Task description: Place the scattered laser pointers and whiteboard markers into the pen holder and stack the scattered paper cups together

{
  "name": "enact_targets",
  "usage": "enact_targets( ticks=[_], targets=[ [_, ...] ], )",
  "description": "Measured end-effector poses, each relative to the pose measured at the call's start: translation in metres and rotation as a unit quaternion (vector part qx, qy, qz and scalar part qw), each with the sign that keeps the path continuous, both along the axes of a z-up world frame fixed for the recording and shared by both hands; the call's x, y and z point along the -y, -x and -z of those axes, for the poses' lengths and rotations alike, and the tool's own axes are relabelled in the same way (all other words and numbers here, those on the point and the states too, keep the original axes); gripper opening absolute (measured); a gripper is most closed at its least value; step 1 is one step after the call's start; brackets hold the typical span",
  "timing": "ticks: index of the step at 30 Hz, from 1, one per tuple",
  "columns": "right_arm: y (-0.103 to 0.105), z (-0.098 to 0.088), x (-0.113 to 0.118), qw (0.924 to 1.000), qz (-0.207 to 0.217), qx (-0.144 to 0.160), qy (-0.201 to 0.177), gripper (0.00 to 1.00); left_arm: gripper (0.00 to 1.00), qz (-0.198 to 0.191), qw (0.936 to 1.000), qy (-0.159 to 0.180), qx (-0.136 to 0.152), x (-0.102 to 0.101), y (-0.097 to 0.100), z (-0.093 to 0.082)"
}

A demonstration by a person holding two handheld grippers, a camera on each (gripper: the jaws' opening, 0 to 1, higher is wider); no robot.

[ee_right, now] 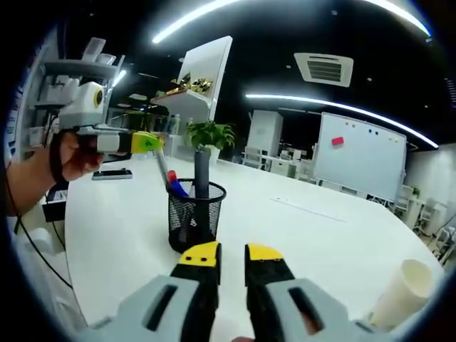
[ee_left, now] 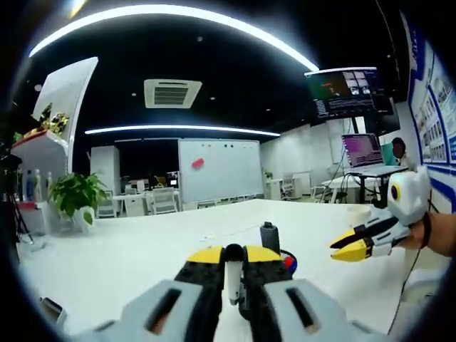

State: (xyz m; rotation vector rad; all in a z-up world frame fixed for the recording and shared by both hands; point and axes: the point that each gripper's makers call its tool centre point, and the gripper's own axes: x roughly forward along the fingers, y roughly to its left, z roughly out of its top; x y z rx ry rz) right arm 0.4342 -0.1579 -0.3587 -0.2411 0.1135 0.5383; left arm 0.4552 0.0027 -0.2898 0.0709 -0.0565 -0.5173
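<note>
While the left gripper (ee_left: 234, 258) clamps a white marker (ee_left: 233, 274) upright between its narrow yellow-tipped jaws, the mesh pen holder (ee_left: 274, 260) sits just behind them on the white tabletop (ee_left: 128, 249), a dark pointer (ee_left: 270, 235) sticking up out of it and red and blue caps at its rim. In the left gripper view, the right gripper (ee_left: 353, 246) comes in from the right, held by a hand (ee_left: 438, 231), jaws nearly together, nothing between them.

In the right gripper view, the right gripper (ee_right: 232, 258) has its jaws a narrow gap apart and empty. Pen holder (ee_right: 196, 217) stands just beyond the tips, holding a dark pointer (ee_right: 202, 174) and red and blue markers (ee_right: 174, 184). Left gripper (ee_right: 153, 142) hovers above and left of the holder, marker (ee_right: 163, 167) angled down toward the holder's mouth; can't tell whether its tip is inside. Paper cup (ee_right: 402, 292) lies on its side at lower right on the tabletop (ee_right: 320, 235), well apart from the holder. Potted plant (ee_right: 210, 135) and whiteboard (ee_right: 363, 157) sit in the background.
</note>
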Motion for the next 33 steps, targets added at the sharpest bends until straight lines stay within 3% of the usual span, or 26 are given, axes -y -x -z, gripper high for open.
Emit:
enact_targets(
  ticks=[15, 20, 28, 33],
  targets=[
    [0.002, -0.005, 0.003, 1.0, 0.003, 0.005, 0.003, 0.14, 0.12, 0.003, 0.9999, 0.007, -0.014, -0.001, -0.002, 0.009],
    [0.002, -0.005, 0.004, 1.0, 0.004, 0.006, 0.002, 0.14, 0.12, 0.003, 0.9999, 0.012, -0.003, -0.001, 0.0, -0.001],
    [0.001, -0.005, 0.003, 1.0, 0.004, 0.005, 0.002, 0.14, 0.12, -0.006, 0.9971, 0.018, 0.074, -0.004, 0.012, -0.037],
    [0.001, -0.004, 0.002, 1.0, 0.003, 0.004, 0.001, 0.14, 0.11, -0.005, 0.9945, 0.019, 0.103, -0.004, 0.022, -0.049]
  ],
)
